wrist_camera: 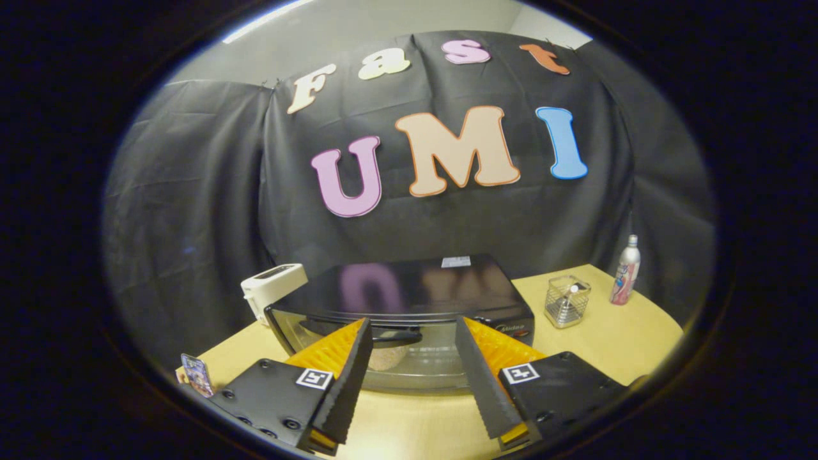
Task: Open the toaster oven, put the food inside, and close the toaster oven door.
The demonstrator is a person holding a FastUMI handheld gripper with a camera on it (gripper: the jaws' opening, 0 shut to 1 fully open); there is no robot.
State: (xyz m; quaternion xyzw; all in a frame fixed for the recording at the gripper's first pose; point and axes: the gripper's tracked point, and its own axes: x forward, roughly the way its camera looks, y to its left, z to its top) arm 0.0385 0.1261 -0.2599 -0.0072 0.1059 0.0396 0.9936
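A black toaster oven (409,291) stands on the wooden table (613,338) just ahead of my fingers, its glass door (422,367) upright. A dark handle (393,333) runs across the top of the door. Through the glass a pale round piece of food (385,359) shows inside. My gripper (412,332) is open, its fingertips spread to either side of the handle's middle, close to the door. Nothing is between the fingers.
A white toaster (271,287) stands left of the oven. To the right are a clear wire-mesh holder (565,300) and a slim silver and pink bottle (625,271). A small colourful packet (197,375) lies near the table's left front edge.
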